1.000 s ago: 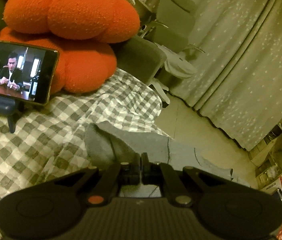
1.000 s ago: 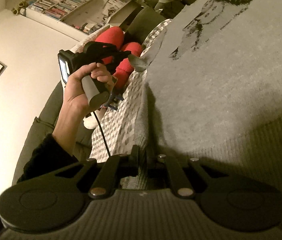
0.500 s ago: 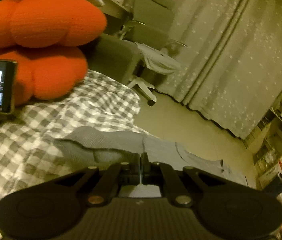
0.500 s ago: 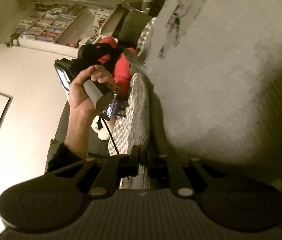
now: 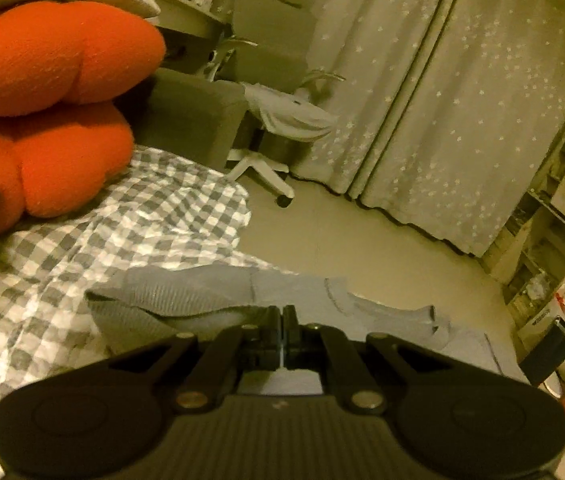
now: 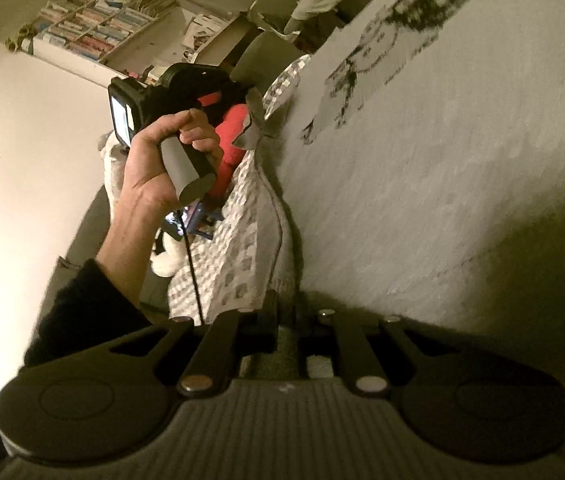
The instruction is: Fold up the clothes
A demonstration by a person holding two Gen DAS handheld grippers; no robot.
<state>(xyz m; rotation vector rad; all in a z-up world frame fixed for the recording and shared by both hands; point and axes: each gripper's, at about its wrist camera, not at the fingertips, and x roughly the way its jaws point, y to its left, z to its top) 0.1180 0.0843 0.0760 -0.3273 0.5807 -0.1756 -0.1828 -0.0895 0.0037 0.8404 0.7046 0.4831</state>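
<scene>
Orange, plump and lobed at far left: one cushion (image 5: 50, 112) resting on the grey-and-white checked bedcover (image 5: 82, 240). Nearer the middle, one grey knit sweater (image 5: 186, 300) spread over that bedcover, its ribbed edge lifted and pinched in the left gripper (image 5: 282, 318), jaws fully clenched on the fabric with no gap showing. Beyond, one white-based swivel chair (image 5: 266, 128) and two star-dotted curtain panels (image 5: 462, 100). In the right wrist view, one hand (image 6: 154, 176) wrapped around the left gripper's grey handle, a dark sleeve (image 6: 86, 312) below it. Right of that, the sweater's printed front (image 6: 442, 160) filling most of the view. At bottom centre, the right gripper (image 6: 288, 312), jaws opening, a narrow gap between them, the sweater's edge lying in that gap; whether the pads press on it, impossible to tell.
</scene>
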